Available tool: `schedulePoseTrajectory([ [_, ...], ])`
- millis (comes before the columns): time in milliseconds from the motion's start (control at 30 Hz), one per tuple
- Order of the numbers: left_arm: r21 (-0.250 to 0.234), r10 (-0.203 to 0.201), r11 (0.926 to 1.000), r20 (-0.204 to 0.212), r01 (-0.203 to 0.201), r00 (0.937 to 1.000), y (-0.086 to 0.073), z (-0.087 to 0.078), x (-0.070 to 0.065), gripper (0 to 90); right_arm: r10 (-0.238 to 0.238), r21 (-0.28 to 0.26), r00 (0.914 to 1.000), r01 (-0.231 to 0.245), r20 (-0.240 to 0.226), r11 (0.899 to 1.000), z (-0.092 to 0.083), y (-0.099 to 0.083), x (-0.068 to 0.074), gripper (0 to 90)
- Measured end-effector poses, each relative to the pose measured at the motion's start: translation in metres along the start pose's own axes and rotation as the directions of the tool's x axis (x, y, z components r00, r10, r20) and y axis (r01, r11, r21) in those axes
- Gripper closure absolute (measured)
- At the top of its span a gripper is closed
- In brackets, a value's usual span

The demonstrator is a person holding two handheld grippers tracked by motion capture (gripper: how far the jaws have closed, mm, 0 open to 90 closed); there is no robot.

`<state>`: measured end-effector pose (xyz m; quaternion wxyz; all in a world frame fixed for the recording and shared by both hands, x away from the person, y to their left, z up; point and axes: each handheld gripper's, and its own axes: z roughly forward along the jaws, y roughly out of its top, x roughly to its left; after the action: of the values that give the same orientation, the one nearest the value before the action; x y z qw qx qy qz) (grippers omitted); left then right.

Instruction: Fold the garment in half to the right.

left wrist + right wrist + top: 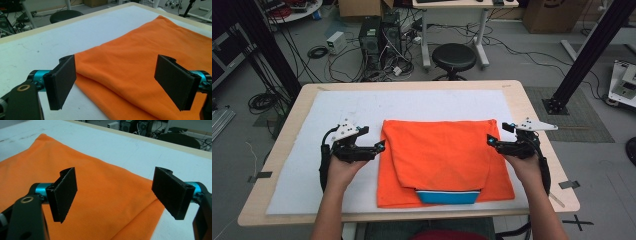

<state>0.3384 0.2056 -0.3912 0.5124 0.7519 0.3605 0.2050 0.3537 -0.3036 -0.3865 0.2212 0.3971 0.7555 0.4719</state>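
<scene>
An orange garment (442, 157) lies folded on the white mat (337, 110), with a blue and white band (448, 196) showing at its near edge. My left gripper (381, 146) hovers at the cloth's left edge, jaws wide apart with nothing pinched. In the left gripper view the orange garment (140, 62) lies below and beyond the left gripper (125, 83). My right gripper (490, 141) stands open at the right edge. In the right gripper view the orange garment (100, 195) spreads under the right gripper (120, 195), untouched.
The mat covers a wooden table (532, 130). Beyond the far edge stand a black stool (454, 57), computer towers (379, 37) and tangled cables on the floor. A black frame post (587, 55) rises at the right.
</scene>
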Motion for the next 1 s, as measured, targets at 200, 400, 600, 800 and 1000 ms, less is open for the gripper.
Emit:
schedulePoseTrajectory([
  [200, 0.041, -0.013, 0.9991, -0.005, 0.013, 0.9999, -0.011, -0.004, -0.014, 17.9, -0.006, 0.004, 0.9998, 0.006, 0.017, 1.000, -0.002, -0.002, 0.000, 21.0],
  [400, 0.123, -0.035, 0.9917, -0.008, 0.036, 0.9993, -0.036, -0.004, -0.029, 18.0, -0.028, 0.007, 0.9993, 0.027, 0.026, 1.000, -0.002, -0.001, 0.000, 21.0],
  [600, 0.192, -0.049, 0.9803, 0.009, 0.046, 0.9988, -0.044, 0.005, -0.037, 18.0, -0.022, 0.006, 0.9995, 0.022, 0.023, 1.000, -0.001, -0.001, -0.002, 21.0],
  [800, 0.251, -0.065, 0.9661, 0.020, 0.058, 0.9977, -0.053, 0.015, -0.040, 18.0, -0.039, 0.008, 0.9984, 0.039, 0.042, 0.999, -0.002, -0.001, -0.001, 21.0],
  [1000, 0.287, -0.086, 0.9549, 0.018, 0.077, 0.9962, -0.063, 0.017, -0.039, 17.9, -0.057, 0.013, 0.9970, 0.056, 0.052, 0.998, -0.001, 0.000, 0.002, 21.0],
])
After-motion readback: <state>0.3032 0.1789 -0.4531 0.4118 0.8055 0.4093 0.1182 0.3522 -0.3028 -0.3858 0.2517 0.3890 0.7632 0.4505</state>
